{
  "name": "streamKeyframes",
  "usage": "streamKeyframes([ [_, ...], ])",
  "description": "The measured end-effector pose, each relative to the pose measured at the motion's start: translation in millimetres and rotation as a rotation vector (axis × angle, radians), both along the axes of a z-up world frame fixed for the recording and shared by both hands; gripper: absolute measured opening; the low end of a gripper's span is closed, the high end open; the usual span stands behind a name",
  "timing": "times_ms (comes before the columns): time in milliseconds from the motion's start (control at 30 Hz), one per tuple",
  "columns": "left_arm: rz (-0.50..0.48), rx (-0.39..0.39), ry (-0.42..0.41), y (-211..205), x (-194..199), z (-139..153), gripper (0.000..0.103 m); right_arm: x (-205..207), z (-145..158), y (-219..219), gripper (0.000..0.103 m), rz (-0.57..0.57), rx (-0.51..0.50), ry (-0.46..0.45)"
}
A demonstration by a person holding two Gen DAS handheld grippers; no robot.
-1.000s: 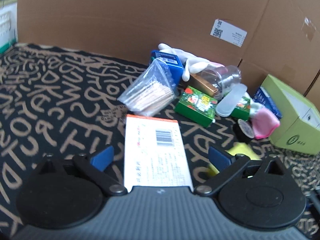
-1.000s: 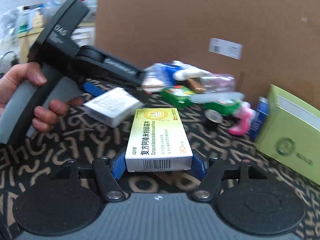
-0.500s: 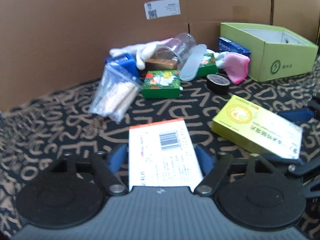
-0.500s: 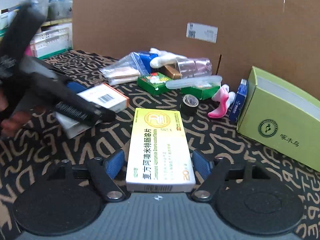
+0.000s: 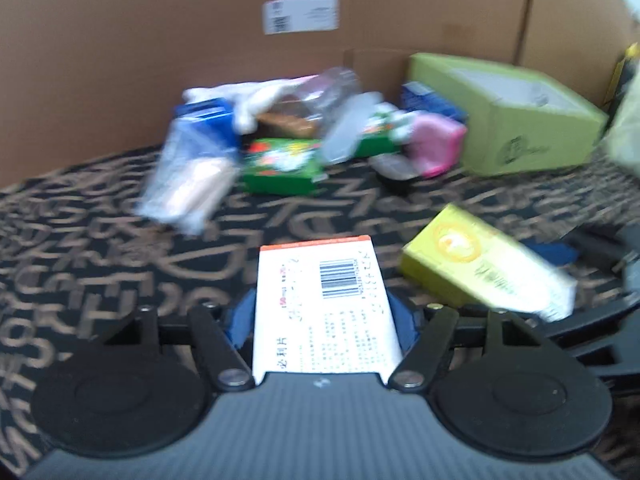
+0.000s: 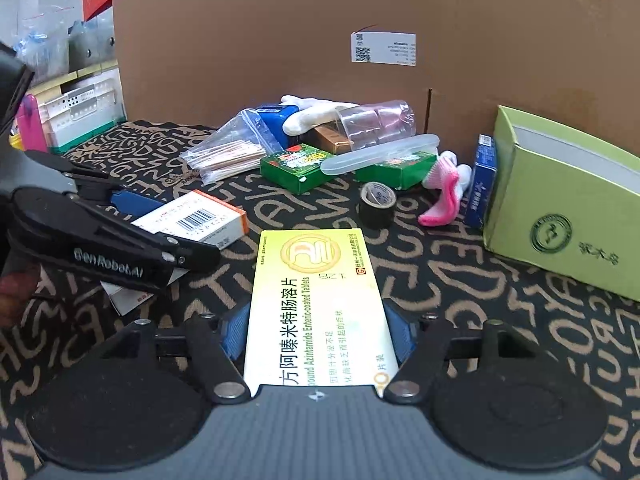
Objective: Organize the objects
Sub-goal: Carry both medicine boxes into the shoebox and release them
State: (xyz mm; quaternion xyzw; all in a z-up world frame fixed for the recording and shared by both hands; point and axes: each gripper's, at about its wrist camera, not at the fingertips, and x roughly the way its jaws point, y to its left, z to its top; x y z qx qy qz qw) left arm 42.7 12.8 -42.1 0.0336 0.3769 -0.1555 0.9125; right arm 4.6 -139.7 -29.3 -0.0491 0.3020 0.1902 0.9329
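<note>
A white medicine box (image 5: 316, 280) with an orange edge and a barcode lies lengthwise between the blue pads of my left gripper (image 5: 322, 320). The jaws are closing and the pads press its long sides. The right wrist view shows the same box (image 6: 196, 216) at the left, clamped by the left gripper (image 6: 172, 232). My right gripper (image 6: 318, 328) has a yellow tablet box (image 6: 316, 300) between its pads; its jaws are closing too and touch both sides. In the blurred left wrist view, that yellow box (image 5: 480, 264) sits to the right.
An open light-green carton (image 6: 560, 216) stands at the right. A pile lies by the cardboard wall (image 6: 280, 40): a bag of cotton swabs (image 6: 228, 152), green packets (image 6: 296, 166), a clear jar (image 6: 376, 120), a black tape roll (image 6: 376, 204), a pink sock (image 6: 440, 196) and a blue box (image 6: 480, 180).
The left gripper's jaws narrowed from wide apart onto the white box, and its view rolled level, bringing the yellow box into sight. In the right view, the left gripper dropped lower at the left.
</note>
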Motion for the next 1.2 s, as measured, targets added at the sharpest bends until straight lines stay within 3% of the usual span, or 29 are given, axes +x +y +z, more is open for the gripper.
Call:
streamKeyframes([
  [133,-0.115,-0.036,-0.077,-31.9,-0.7,31.4,0.068,-14.6,13.8,-36.5,0.071,-0.068,0.041,-0.007],
  [333,-0.289,-0.133,-0.166,-98.0,24.5,88.1,0.068,-19.1,64.7,-107.4,0.071,-0.235,0.055,-0.114],
  [500,-0.317,-0.132,-0.178,-161.4,67.5,113.2,0.068,6.8,100.4,-160.4,0.071,-0.38,0.034,-0.2],
  [700,-0.264,-0.099,-0.11,-227.3,144.3,101.0,0.068,69.2,113.4,-210.2,0.071,-0.498,-0.042,-0.211],
  [900,-0.234,-0.08,-0.06,-264.5,193.5,69.6,0.068,126.9,87.3,-236.3,0.071,-0.553,-0.12,-0.162],
  [1033,-0.238,-0.059,-0.056,-277.0,208.3,49.3,0.069,147.9,67.9,-242.6,0.071,-0.53,-0.132,-0.135],
  [1100,-0.253,-0.065,-0.065,-279.5,211.9,40.6,0.08,155.9,58.5,-241.0,0.071,-0.516,-0.147,-0.115],
  [1133,-0.248,-0.072,-0.074,-280.0,212.5,37.8,0.097,158.2,53.1,-239.9,0.071,-0.501,-0.157,-0.102],
  [1200,-0.226,-0.097,-0.101,-276.0,211.1,35.3,0.103,162.1,45.5,-237.7,0.071,-0.477,-0.186,-0.078],
])
